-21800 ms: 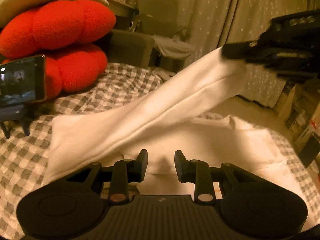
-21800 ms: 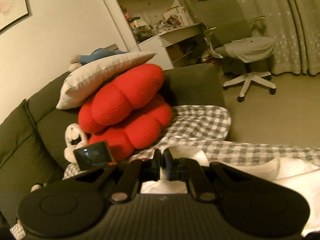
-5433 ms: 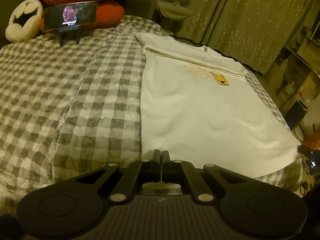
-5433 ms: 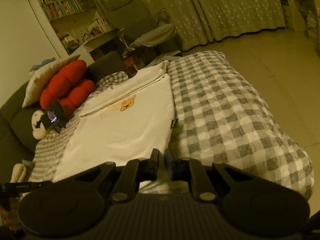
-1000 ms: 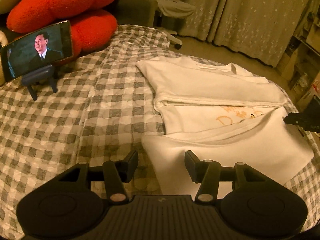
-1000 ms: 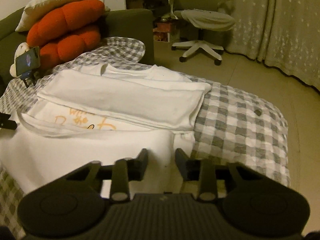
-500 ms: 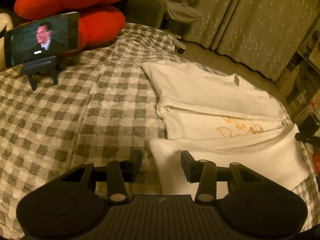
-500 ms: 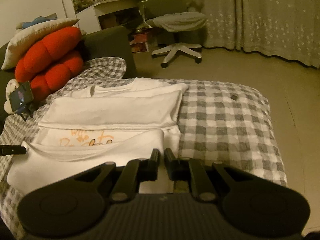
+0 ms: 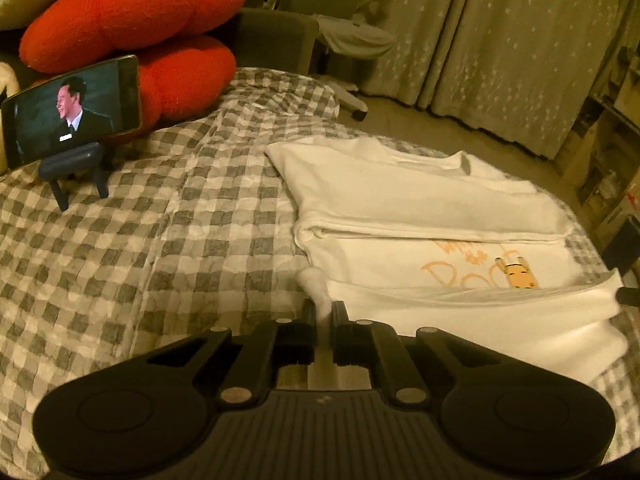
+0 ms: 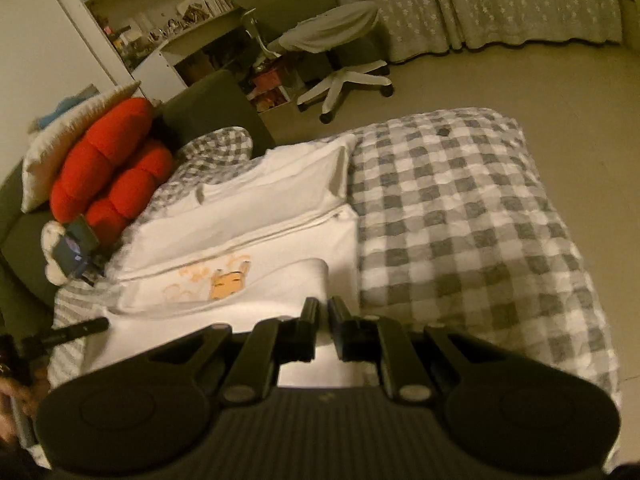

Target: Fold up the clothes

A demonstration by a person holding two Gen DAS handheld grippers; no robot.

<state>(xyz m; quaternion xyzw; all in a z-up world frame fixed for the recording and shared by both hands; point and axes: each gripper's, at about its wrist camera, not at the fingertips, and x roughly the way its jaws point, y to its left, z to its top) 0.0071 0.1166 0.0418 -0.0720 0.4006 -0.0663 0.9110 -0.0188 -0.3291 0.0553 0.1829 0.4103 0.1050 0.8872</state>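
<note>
both tools clamped on white shirt [image 9: 420,200] near hem: left tool [image 9: 322,312], right tool [image 10: 323,312]. carry hem far together, level, corners onto collar edge.

White shirt [image 9: 420,200], partly folded, lies flat on checkered bedspread [image 9: 180,220].

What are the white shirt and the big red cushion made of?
The white shirt looks like soft knit cotton: matte, folding in thick rounded edges, with an orange print. The red cushion looks like fuzzy plush, maybe fleece: nubbly, puffy lobes. Neither fabric can be told for sure.
</note>
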